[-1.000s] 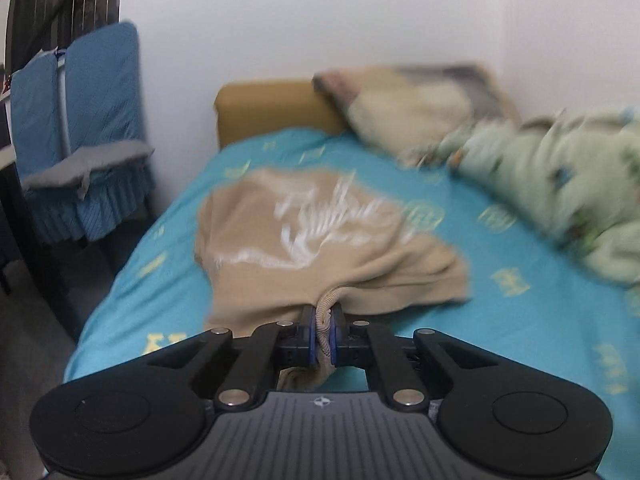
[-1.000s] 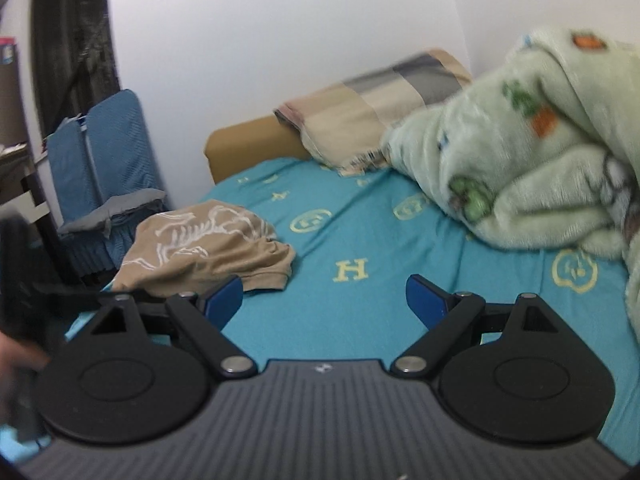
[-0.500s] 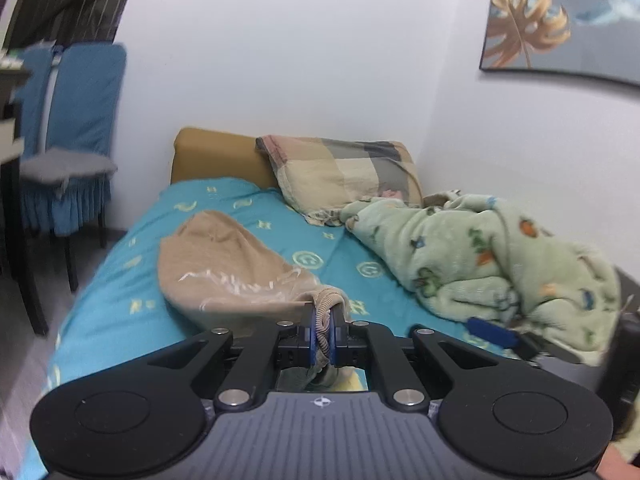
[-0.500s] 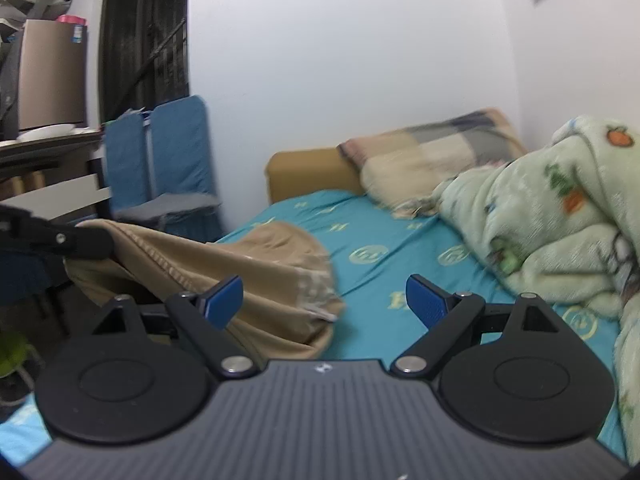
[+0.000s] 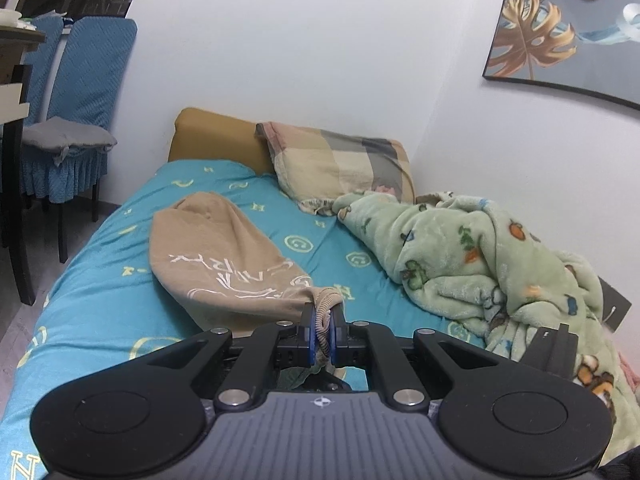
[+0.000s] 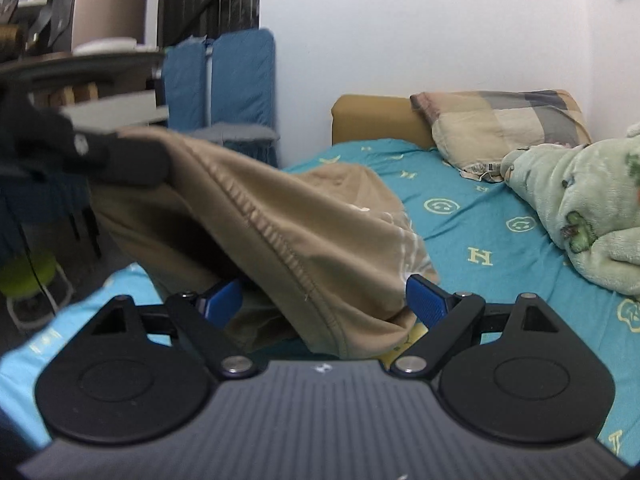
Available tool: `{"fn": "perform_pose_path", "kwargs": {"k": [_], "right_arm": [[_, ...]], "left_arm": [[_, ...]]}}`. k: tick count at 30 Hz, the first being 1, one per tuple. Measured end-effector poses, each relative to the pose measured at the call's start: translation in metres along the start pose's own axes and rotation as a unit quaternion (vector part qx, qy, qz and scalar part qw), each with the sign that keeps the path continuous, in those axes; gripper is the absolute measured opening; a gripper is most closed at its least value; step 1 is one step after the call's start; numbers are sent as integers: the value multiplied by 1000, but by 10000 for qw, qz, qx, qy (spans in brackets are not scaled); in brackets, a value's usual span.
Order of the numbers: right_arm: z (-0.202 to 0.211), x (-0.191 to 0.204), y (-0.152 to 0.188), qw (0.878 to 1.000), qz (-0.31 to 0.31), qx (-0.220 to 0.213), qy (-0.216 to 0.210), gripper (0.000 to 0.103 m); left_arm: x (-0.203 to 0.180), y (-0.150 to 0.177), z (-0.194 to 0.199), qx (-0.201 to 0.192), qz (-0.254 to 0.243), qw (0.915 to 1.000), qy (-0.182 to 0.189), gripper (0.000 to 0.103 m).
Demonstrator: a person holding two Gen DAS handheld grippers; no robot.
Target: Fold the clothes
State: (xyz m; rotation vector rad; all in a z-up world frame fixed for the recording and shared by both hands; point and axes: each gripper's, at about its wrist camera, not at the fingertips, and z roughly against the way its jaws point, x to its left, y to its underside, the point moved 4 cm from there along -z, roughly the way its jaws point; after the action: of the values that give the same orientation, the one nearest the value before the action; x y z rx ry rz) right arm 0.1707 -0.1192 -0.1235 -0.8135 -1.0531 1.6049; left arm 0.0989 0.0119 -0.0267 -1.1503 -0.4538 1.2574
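Observation:
A tan shirt [image 5: 224, 256] with white print lies stretched along the teal bed sheet [image 5: 100, 300]. My left gripper [image 5: 322, 334] is shut on its ribbed hem and holds that end lifted. In the right wrist view the shirt [image 6: 288, 224] hangs as a raised sheet from the left gripper [image 6: 120, 160] at upper left, and its stitched hem runs down between the spread blue pads of my right gripper [image 6: 324, 300], which is open around the cloth.
A plaid pillow [image 5: 344, 164] and a mustard headboard [image 5: 212, 136] are at the bed's far end. A crumpled green fleece blanket [image 5: 480, 264] fills the right side. Blue-covered chairs [image 5: 76, 120] and a dark table stand off the bed's left edge.
The left gripper has pulled the shirt's hem toward the foot of the bed, stretching the shirt out. The right gripper has moved in until the hanging hem lies between its open pads.

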Motion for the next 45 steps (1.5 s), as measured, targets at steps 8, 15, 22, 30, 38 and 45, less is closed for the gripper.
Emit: {"fn": "perform_pose_path", "kwargs": {"k": [8, 15, 22, 30, 38, 45], "right_arm": [[8, -52, -7, 9914, -1152, -308, 539, 90], [-4, -76, 9, 9869, -1172, 134, 1097, 90], [11, -104, 4, 9787, -1150, -121, 1697, 90], [25, -104, -10, 9752, -585, -327, 2110, 92], [58, -93, -41, 9632, -125, -1150, 2427, 92], [56, -79, -48, 9678, 281, -1179, 2205, 92]], "left_arm": [[-6, 7, -16, 271, -56, 9996, 4, 7], [-15, 4, -11, 87, -97, 9999, 92, 7], [-6, -8, 5, -183, 261, 9993, 182, 7], [11, -13, 14, -144, 711, 9971, 244, 7], [25, 9, -11, 792, 957, 9921, 190, 11], [8, 38, -39, 1516, 308, 9880, -6, 45]]}}
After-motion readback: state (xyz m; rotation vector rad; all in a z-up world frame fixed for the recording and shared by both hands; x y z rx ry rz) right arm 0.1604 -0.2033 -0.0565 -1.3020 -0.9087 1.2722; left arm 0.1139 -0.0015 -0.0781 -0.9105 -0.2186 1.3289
